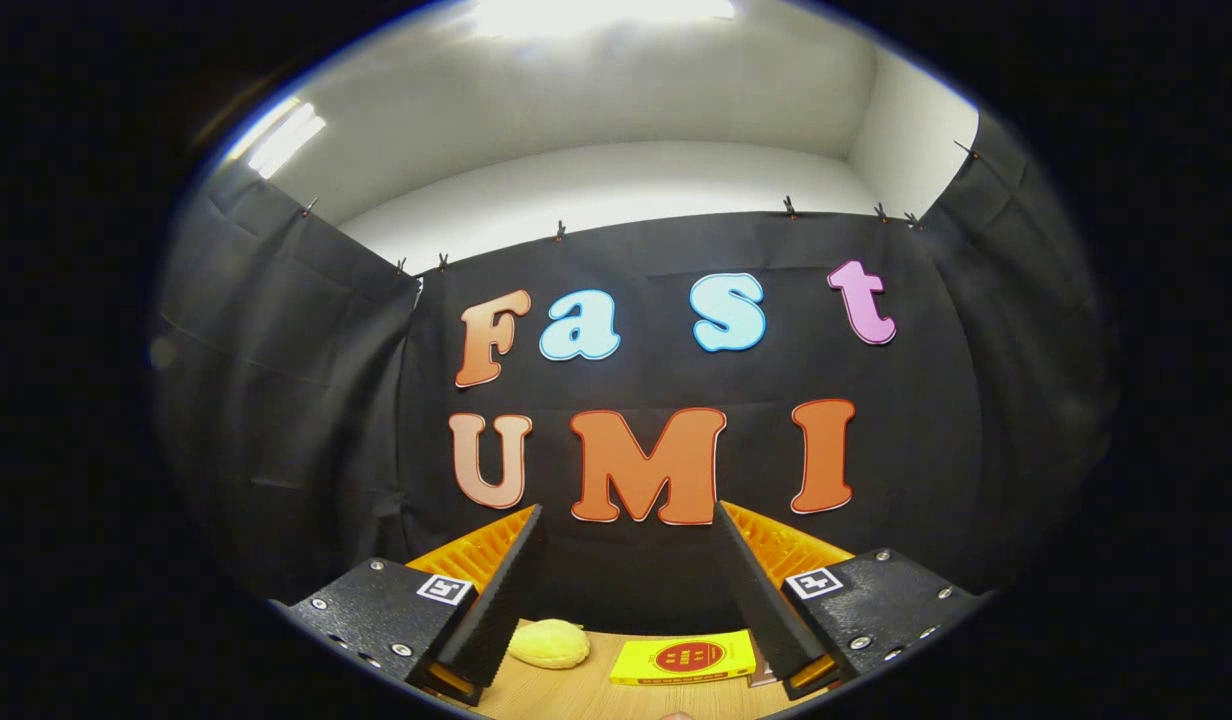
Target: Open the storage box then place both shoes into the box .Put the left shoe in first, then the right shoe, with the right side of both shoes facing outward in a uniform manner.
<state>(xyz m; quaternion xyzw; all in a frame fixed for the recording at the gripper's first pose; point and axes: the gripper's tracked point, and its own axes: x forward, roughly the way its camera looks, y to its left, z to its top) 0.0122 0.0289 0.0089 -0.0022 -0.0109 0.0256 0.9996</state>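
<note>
Tool (626, 590) agape (empty), yellow box (684, 659) beyond

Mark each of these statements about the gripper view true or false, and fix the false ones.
1. The gripper has its fingers spread apart with nothing between them. True.
2. A yellow box lies flat on the wooden table. True.
3. The pale yellow lumpy object is clamped between the fingers. False: it rests on the table, untouched.
4. The yellow box stands upright against the black cloth wall. False: it lies flat, apart from the wall.
</note>
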